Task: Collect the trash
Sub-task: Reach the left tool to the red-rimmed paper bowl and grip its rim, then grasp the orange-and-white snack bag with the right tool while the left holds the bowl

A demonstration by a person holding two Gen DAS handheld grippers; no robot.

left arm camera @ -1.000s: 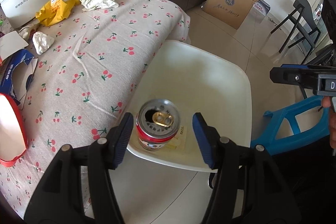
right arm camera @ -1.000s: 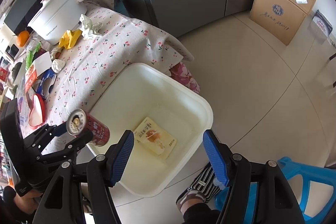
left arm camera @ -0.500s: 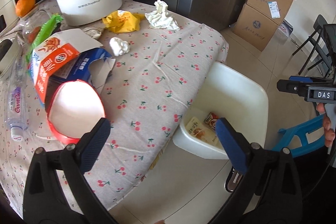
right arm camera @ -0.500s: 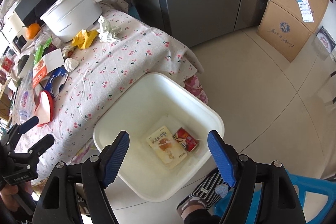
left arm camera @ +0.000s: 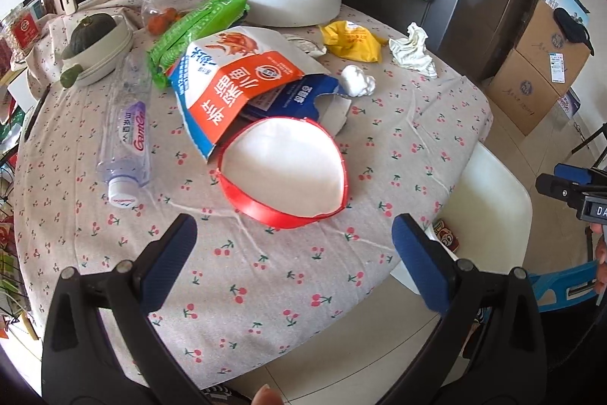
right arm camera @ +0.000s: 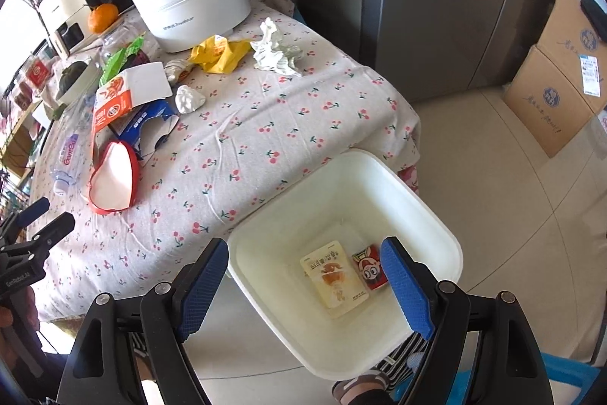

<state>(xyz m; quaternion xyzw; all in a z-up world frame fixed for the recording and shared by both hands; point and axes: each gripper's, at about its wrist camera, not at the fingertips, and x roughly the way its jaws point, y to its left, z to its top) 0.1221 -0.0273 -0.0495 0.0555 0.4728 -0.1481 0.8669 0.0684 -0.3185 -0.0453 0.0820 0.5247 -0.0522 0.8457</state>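
We are gathering rubbish off the cherry-print table (left arm camera: 265, 276) into the white bin (right arm camera: 428, 211), which sits on the floor against the table's edge so scraps can drop straight in. From the left wrist view, a plastic bottle (left arm camera: 127, 135) lies at nine o'clock, the torn carton (left arm camera: 242, 82) and red-rimmed bowl (left arm camera: 284, 173) at the centre, the yellow wrapper (left arm camera: 351, 40) and crumpled tissue (left arm camera: 411, 48) near one o'clock. In the bin lie a pouch (right arm camera: 334, 278) and a can (right arm camera: 370, 270). Our left gripper (left arm camera: 294, 241) hangs over the table, jaws spread wide and empty. Our right gripper (right arm camera: 305, 285), over the bin, has its jaws opening, nothing pinched between them.
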